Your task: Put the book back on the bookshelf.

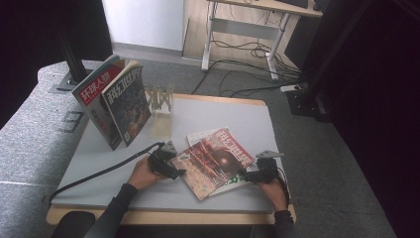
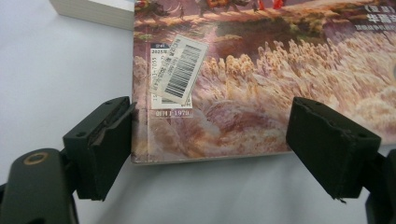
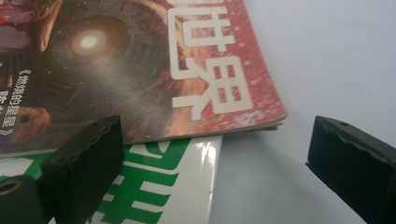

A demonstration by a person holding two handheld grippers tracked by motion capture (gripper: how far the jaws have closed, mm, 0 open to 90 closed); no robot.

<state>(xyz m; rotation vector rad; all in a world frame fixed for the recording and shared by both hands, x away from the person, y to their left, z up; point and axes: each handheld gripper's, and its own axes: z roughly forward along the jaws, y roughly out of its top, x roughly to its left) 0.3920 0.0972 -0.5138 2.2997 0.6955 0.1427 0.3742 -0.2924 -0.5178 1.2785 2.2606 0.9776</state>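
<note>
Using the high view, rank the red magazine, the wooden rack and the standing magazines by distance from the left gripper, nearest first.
From the left gripper:
1. Red magazine, right beside it, on the table's near side.
2. Wooden rack, farther back, mid-table.
3. Standing magazines, at the far left corner, only slightly farther than the rack.

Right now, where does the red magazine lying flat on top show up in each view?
High view: the red magazine lies low centre, between the left gripper and the right gripper.
Left gripper view: its corner with the barcode sticker spans the upper middle and right, between open jaws.
Right gripper view: its title corner is upper left, over a green and white magazine.
Shared landmark: the pale tabletop.
</note>
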